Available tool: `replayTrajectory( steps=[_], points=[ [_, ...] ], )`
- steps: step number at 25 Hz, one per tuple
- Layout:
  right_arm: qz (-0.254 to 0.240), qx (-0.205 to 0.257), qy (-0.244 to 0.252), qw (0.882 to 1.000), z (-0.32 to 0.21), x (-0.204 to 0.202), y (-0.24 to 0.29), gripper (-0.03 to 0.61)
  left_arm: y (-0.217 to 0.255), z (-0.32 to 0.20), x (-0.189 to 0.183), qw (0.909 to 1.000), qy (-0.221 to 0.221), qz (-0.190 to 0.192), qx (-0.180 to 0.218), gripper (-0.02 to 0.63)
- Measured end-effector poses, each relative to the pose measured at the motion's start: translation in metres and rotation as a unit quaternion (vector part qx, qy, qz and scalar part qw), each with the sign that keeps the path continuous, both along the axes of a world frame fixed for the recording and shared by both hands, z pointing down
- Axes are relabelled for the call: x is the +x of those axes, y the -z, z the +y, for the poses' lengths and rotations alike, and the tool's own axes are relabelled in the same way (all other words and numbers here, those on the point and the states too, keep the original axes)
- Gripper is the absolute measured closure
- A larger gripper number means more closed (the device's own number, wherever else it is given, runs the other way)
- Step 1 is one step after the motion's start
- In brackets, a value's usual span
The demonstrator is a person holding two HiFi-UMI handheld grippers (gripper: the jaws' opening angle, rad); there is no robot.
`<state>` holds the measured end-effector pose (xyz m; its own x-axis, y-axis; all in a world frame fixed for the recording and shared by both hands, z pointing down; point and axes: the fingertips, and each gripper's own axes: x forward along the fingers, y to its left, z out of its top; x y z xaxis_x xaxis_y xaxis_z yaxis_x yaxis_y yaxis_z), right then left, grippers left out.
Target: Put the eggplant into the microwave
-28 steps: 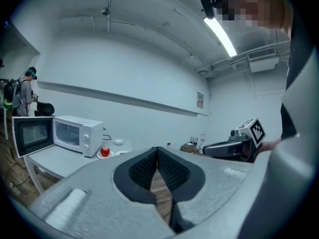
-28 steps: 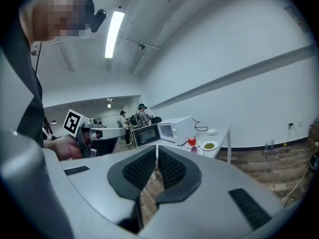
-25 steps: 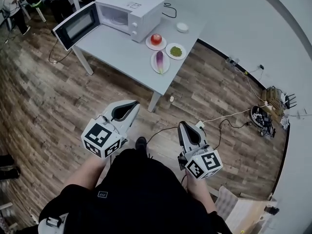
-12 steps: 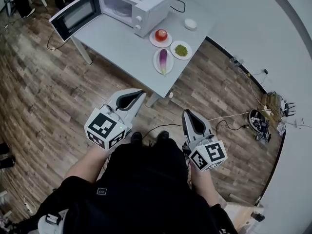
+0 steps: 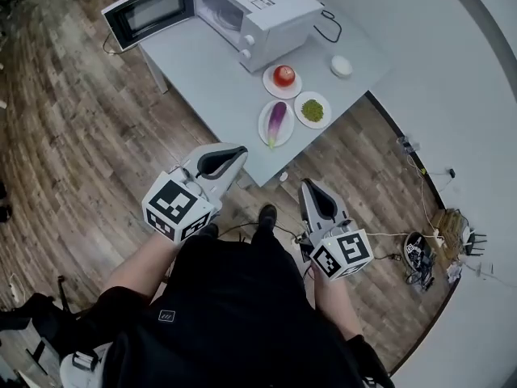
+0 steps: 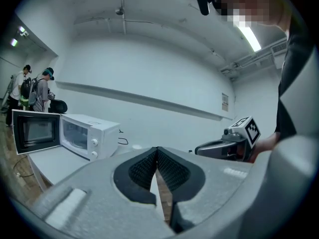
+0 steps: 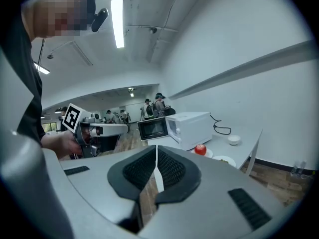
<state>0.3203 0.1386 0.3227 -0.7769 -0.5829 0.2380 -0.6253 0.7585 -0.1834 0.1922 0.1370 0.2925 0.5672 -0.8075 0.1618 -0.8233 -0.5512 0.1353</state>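
Note:
The purple eggplant (image 5: 277, 120) lies on a white plate (image 5: 265, 130) near the front edge of the grey table (image 5: 210, 71). At the table's far end stands the white microwave (image 5: 262, 10), its door (image 5: 150, 10) swung wide open; it shows too in the left gripper view (image 6: 84, 133) and the right gripper view (image 7: 195, 126). My left gripper (image 5: 240, 151) and right gripper (image 5: 307, 187) hang over the floor short of the table. Both are shut and hold nothing. The eggplant is hidden in both gripper views.
A red apple (image 5: 283, 75) on a plate, a plate of green food (image 5: 313, 109) and a small white bowl (image 5: 342, 65) sit beside the eggplant. Cables and a power strip (image 5: 420, 253) lie on the wood floor at right. People stand far off (image 6: 35, 86).
The table and microwave have come closer and shifted right in the head view as the person stepped forward. Both grippers stay shut and low.

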Motion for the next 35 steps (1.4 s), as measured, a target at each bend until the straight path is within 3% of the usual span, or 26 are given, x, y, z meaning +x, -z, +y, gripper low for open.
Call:
replayTrajectory(
  steps=[6, 11, 14, 17, 24, 29, 35],
  points=[
    [0.029, 0.051, 0.085, 0.995, -0.07, 0.031, -0.004, 0.56, 0.004, -0.044, 0.023, 0.9938, 0.108, -0.012, 0.02, 0.604],
    [0.056, 0.064, 0.165, 0.983, -0.106, 0.039, -0.026, 0.56, -0.011, -0.068, 0.04, 0.9839, 0.178, -0.012, 0.005, 0.604],
    [0.069, 0.076, 0.202, 0.974, -0.116, 0.036, -0.037, 0.56, -0.021, -0.071, 0.046, 0.9767, 0.21, -0.045, 0.002, 0.604],
    [0.086, 0.103, 0.225, 0.965, -0.122, 0.028, -0.045, 0.56, -0.031, -0.067, 0.047, 0.9695, 0.229, -0.088, 0.002, 0.604],
    [0.127, 0.118, 0.242, 0.955, -0.124, 0.006, -0.071, 0.56, -0.05, -0.057, 0.024, 0.9616, 0.269, -0.052, -0.016, 0.604],
    [0.157, 0.128, 0.24, 0.949, -0.121, 0.0, -0.094, 0.56, -0.059, -0.059, 0.011, 0.9599, 0.271, -0.072, -0.012, 0.604],
    [0.199, 0.189, 0.276, 0.921, -0.14, -0.007, -0.131, 0.56, -0.09, -0.077, -0.007, 0.9514, 0.299, -0.07, -0.023, 0.604]
  ],
)
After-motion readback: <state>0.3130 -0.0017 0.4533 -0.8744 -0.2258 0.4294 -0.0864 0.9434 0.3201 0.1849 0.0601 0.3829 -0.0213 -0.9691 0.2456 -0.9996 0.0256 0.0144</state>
